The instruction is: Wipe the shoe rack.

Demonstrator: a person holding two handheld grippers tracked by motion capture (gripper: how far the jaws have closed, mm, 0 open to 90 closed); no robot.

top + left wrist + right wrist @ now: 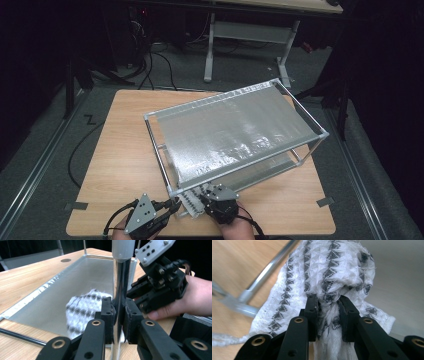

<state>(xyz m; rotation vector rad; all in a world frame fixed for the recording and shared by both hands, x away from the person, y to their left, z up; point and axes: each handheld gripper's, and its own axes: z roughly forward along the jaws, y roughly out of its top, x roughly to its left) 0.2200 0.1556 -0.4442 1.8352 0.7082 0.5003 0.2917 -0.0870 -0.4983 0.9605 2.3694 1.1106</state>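
A metal-tube rack with a silvery sheet stretched over it stands on the wooden table. At the rack's near corner my left gripper is shut on the upright chrome post, its pads pressed on both sides, as the left gripper view shows up close. A white cloth with dark grey zigzag stripes lies bunched at that same corner. My right gripper is shut on a gathered fold of it, right beside the post.
The rack takes up the middle and right of the table. Bare wood lies to the left and along the front edge. A lower silvery sheet lies inside the rack. Another desk's legs stand beyond the table.
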